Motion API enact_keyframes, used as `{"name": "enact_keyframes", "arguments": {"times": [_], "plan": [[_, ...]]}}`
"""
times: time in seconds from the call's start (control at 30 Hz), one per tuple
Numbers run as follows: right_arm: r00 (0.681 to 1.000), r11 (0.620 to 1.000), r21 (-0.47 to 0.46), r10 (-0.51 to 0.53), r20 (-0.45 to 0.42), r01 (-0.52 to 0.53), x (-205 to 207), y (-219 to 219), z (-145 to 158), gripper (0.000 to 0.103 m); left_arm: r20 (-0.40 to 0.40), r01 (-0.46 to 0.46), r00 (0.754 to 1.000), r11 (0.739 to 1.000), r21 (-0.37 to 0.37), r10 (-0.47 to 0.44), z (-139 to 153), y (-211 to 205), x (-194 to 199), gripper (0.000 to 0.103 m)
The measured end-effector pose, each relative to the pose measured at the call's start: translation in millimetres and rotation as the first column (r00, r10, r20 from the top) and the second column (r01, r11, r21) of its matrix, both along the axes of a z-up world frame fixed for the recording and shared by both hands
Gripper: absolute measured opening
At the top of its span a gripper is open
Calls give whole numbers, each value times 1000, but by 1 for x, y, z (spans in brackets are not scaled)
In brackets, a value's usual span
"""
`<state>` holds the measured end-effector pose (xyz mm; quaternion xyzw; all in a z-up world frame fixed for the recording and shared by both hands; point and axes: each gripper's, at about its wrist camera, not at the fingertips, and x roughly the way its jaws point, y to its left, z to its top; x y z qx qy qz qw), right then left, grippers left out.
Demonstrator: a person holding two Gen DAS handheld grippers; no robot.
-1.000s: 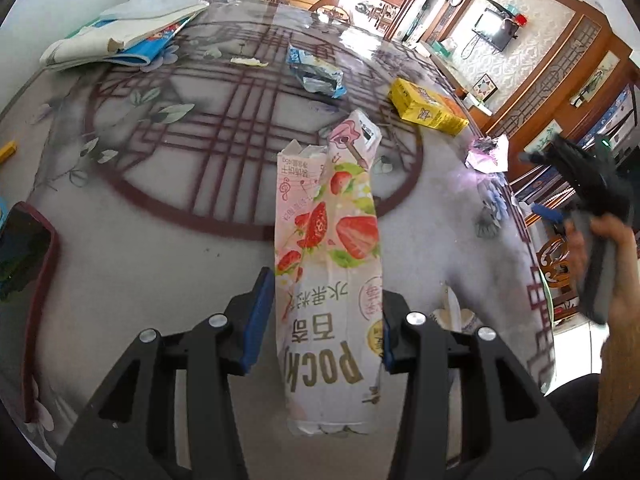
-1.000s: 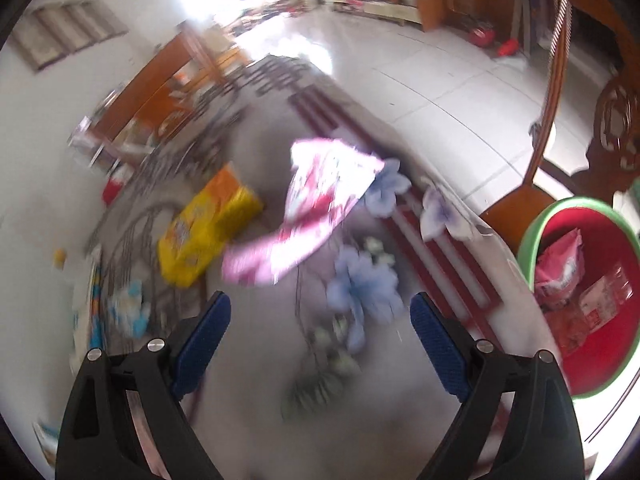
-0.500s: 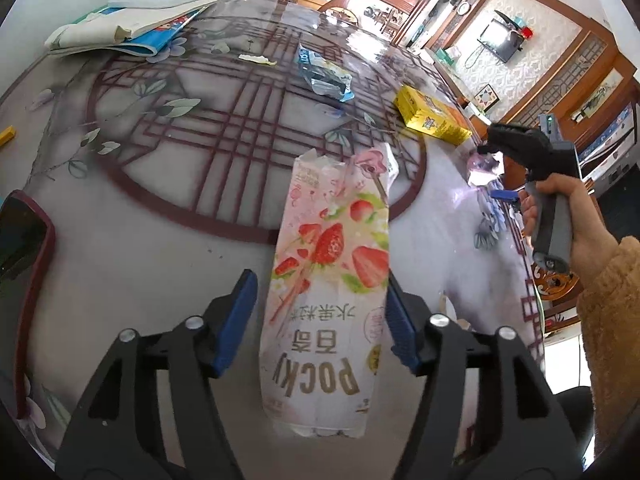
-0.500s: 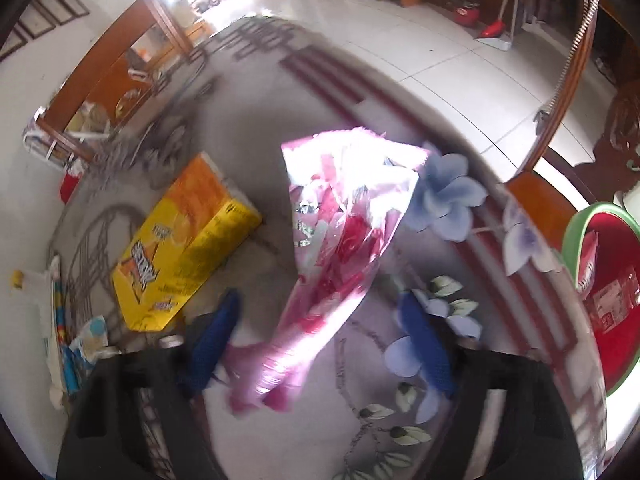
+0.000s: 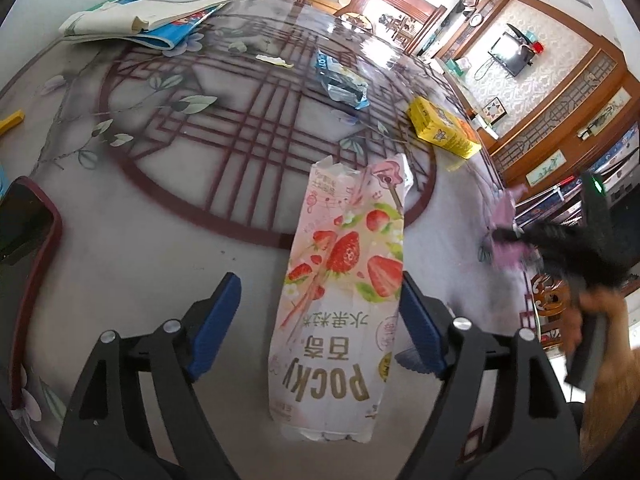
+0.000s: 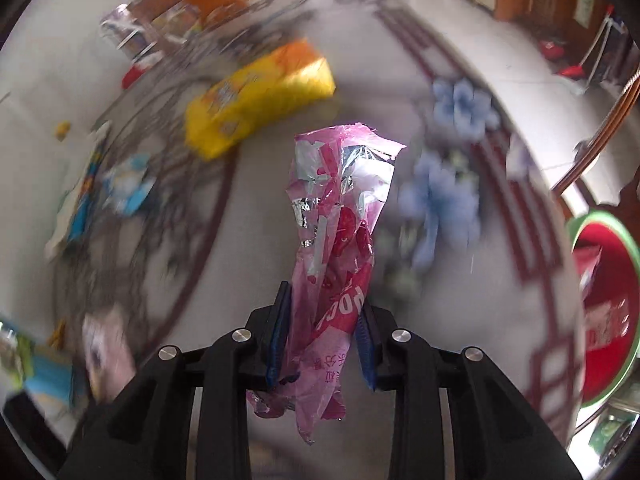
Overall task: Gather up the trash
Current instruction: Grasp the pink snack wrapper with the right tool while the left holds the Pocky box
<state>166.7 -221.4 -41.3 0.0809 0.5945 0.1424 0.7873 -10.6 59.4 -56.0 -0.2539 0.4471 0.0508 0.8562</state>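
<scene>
A pink strawberry Pocky box (image 5: 348, 248) lies flat on the patterned glass table (image 5: 160, 208). My left gripper (image 5: 316, 284) straddles its lower half; the jaws are opening, and the left pad stands clear of the box. My right gripper (image 6: 324, 300) is shut on a crumpled pink foil wrapper (image 6: 340, 184), which sticks up from between the pads. In the left wrist view the right gripper (image 5: 560, 240) shows as a blur at the table's right edge, next to the pink wrapper (image 5: 506, 236), with a hand in an orange sleeve behind it.
A yellow box (image 5: 442, 132) and a blue-silver wrapper (image 5: 340, 84) lie further back on the table. Papers (image 5: 140, 20) are stacked at the far left; a phone in a red case (image 5: 24, 224) lies at the left edge. A red bin with a green rim (image 6: 600, 312) holds wrappers beside the table.
The left jaws have spread apart and let go of the Pocky box. The right gripper dropped onto the pink wrapper and closed on it.
</scene>
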Motion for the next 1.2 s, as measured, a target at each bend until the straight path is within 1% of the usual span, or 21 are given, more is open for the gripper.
{"name": "enact_keyframes", "arguments": {"times": [0.07,0.17,0.23,0.3,0.33,0.4,0.47,0.53,0.57,0.7,0.77,0.87,0.9,0.93,0.97,1.03,1.07,1.1,1.13,1.2], "plan": [[999,999,12,41,-11,-41,-20,-2,1,29,0,4,1000,1000,7,-4,1,-2,0,76],[994,994,-23,106,7,-106,-42,2,4,32,-1,10,1000,1000,27,-9,1,-4,1,76],[990,989,-51,141,25,-140,-53,5,5,36,-4,5,1000,999,38,-5,0,-5,2,78],[987,987,-64,153,45,-150,-60,6,6,56,-4,3,1000,999,43,-3,0,-5,3,78],[987,987,-65,148,59,-144,-61,6,6,59,-3,1,1000,999,52,-1,0,-5,3,79],[986,989,-65,141,90,-135,-63,6,10,61,-6,0,1000,998,68,0,0,-7,4,79],[984,990,-66,135,116,-128,-62,5,14,69,-7,1,1000,997,72,0,0,-8,4,79],[983,991,-62,128,128,-121,-60,4,14,73,-5,3,1000,997,77,-2,0,-9,5,79],[984,991,-59,127,127,-120,-60,4,13,74,-4,6,1000,997,83,-6,0,-10,5,80],[987,991,-43,131,93,-128,-60,8,4,74,-7,39,999,994,100,-38,0,-18,7,79],[985,988,-47,148,85,-144,-61,13,1,74,-6,50,999,993,111,-50,0,-20,8,75],[978,982,-69,183,98,-177,-64,22,0,74,1,56,998,993,106,-56,0,-21,8,62],[977,980,-74,190,101,-183,-65,23,0,72,-3,56,998,992,110,-56,0,-22,8,54],[975,978,-80,198,104,-190,-66,25,-1,72,-10,55,998,991,118,-55,-1,-22,9,54],[974,977,-82,204,102,-196,-66,26,-2,70,-9,55,999,992,116,-54,-2,-22,9,54],[972,974,-90,216,96,-207,-67,28,-4,59,-4,54,999,991,121,-54,0,-23,8,54],[970,972,-95,224,91,-216,-67,29,-5,47,-2,56,998,991,124,-56,0,-23,8,54],[969,970,-98,232,85,-224,-67,31,-6,39,-2,56,998,991,124,-56,0,-23,8,54],[968,969,-94,237,81,-230,-68,31,-7,38,-2,55,998,991,123,-55,0,-23,8,54],[968,970,-84,235,89,-228,-69,30,-5,35,0,52,999,992,119,-52,1,-23,8,54]]}}
